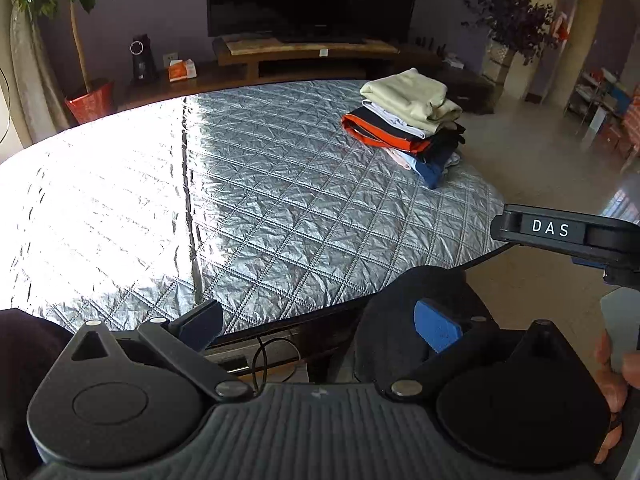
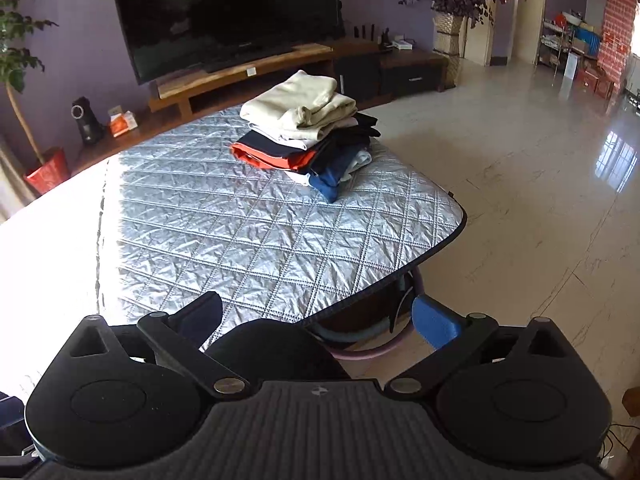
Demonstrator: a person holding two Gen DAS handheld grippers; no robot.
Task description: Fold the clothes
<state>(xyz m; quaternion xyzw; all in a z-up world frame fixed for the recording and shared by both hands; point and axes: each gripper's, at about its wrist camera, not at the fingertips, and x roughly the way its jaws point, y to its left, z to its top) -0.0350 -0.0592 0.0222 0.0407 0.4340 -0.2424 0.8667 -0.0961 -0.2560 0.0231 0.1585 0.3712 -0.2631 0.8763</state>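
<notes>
On the quilted silver desk (image 2: 256, 232), the stack of folded clothes (image 2: 308, 136) sits at the far right corner, overhanging little. Your left tool (image 1: 320, 320) and right tool (image 2: 320, 312) are both spread, holding nothing. Bump that stack's edge and it could topple floorward.

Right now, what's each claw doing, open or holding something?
Left claw: open, holding nothing.
Right claw: open, holding nothing.

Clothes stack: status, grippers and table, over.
Left gripper and right gripper open, empty. Stack folded at table's far corner. Nothing in the way.
</notes>
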